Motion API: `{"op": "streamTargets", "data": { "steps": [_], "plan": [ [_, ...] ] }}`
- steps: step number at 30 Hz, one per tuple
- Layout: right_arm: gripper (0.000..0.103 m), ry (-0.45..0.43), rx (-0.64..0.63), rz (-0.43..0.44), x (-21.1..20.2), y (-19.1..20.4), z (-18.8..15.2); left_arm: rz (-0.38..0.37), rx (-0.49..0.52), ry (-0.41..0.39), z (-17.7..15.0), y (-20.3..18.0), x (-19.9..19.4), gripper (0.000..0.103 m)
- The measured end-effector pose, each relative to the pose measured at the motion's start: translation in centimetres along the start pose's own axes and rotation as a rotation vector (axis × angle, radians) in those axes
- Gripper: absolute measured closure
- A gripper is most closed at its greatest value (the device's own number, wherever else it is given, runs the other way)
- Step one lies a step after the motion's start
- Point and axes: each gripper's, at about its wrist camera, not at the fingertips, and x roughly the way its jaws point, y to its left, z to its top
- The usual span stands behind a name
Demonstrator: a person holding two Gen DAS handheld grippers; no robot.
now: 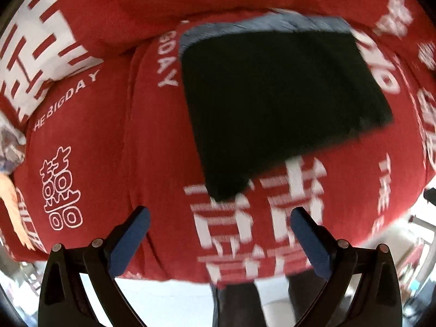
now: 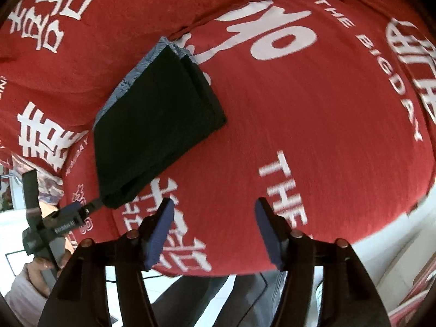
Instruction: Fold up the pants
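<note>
Left wrist view: the left tool (image 1: 220, 219) points down over a bed covered by a red bedspread (image 1: 114, 141) printed with white characters and the words "THE BIGDAY". Its two blue-padded fingers (image 1: 130, 241) stand wide apart with only the bedspread showing between them; they hold nothing. The pants (image 1: 275, 103) lie folded into a compact dark block on the bedspread, above and slightly right of the tool, clear of both pads. A grey-blue layer shows along the far edge of the fold. A red-and-white pillow (image 1: 35, 46) sits at the upper left. At the left edge a person's bare hand (image 1: 13, 201) rests on the bedspread. Below the bed's edge, pale floor and the person's dark-clad legs (image 1: 237, 299) are visible.

Right wrist view: the right tool (image 2: 215, 231) is tilted steeply down at the near edge of the bed. Its jaws are parted, nothing between the pads but the red cover. The folded pants (image 2: 155, 125) lie up and to the left of it, apart from its fingers, with the grey-blue layer along their left side. At the lower left the left tool (image 2: 92, 206) appears, its tip just at the near corner of the pants; whether it touches them I cannot tell.
</note>
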Motion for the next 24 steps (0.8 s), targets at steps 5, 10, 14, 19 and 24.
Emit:
{"op": "streamTargets", "data": {
  "steps": [5, 10, 14, 19, 24],
  "plan": [
    [0.032, 0.011, 0.015, 0.002, -1.9, 1.4, -2.6, -0.025, 0.127, -0.003, -2.4, -2.3, -3.0, 0.0],
    [0.032, 0.004, -0.059, -0.037, -3.4, 4.0, -3.7, -0.029, 0.197, -0.045, -2.6, -3.4, -5.1, 0.0],
    [0.032, -0.016, -0.106, -0.058, -4.6, 5.5, -3.7, -0.038, 0.178, -0.084, -1.9, -3.0, -6.5, 0.0],
    [0.032, -0.036, -0.129, -0.07, -5.4, 6.6, -3.8, -0.048, 0.15, -0.105, -1.5, -2.1, -7.2, 0.0],
    [0.032, -0.056, -0.141, -0.089, -6.4, 7.0, -3.9, -0.064, 0.137, -0.098, -1.8, -1.8, -7.2, 0.0]
  ]
}}
